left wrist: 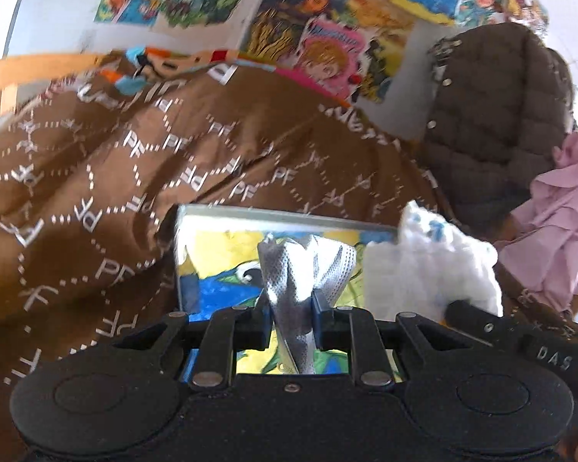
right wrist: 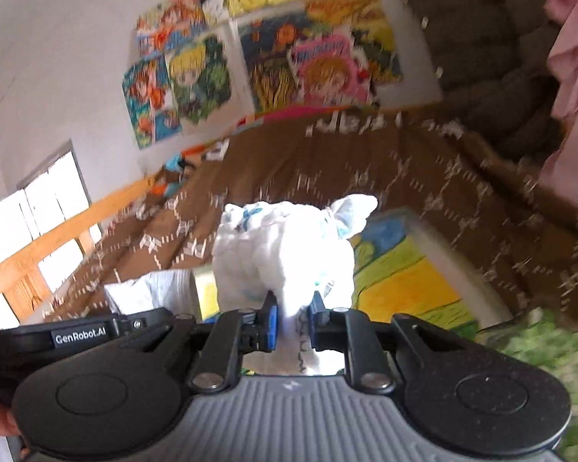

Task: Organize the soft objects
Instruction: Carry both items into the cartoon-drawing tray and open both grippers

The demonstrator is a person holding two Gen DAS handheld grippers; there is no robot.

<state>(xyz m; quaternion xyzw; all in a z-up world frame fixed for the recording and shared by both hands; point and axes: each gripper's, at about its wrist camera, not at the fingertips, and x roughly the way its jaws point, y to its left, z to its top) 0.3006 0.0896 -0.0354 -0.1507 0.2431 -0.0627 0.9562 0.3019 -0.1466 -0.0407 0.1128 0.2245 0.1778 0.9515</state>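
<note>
Nearest in the left wrist view, the left gripper (left wrist: 292, 313) is clenched on a strip of white perforated mesh fabric (left wrist: 308, 269), which rises from between the blue pads and fans out above them. The right gripper (right wrist: 292, 313) is likewise clamped on a white padded item with blue markings (right wrist: 285, 246) (it looks like a diaper, though motion blur makes that uncertain), whose bulk stands up in front of the jaws. From the left camera the same white item (left wrist: 431, 261) shows at the right, with part of the right gripper's black body below it, so the two tools are held close side by side.

Just beyond both held pieces lies a flat picture panel (left wrist: 219, 269) painted in yellow, blue and green, resting on a brown bedspread (left wrist: 154, 161) printed with white letters and dotted lines. Farther right, a brown quilted jacket (left wrist: 497, 107) hangs or leans above the bed, with a pink ruffled garment (left wrist: 558, 223) beside it. At the back, colourful cartoon posters (right wrist: 312, 65) cover the white wall (right wrist: 57, 38), and a wooden rail (right wrist: 57, 238) runs along the bed's far left edge.
</note>
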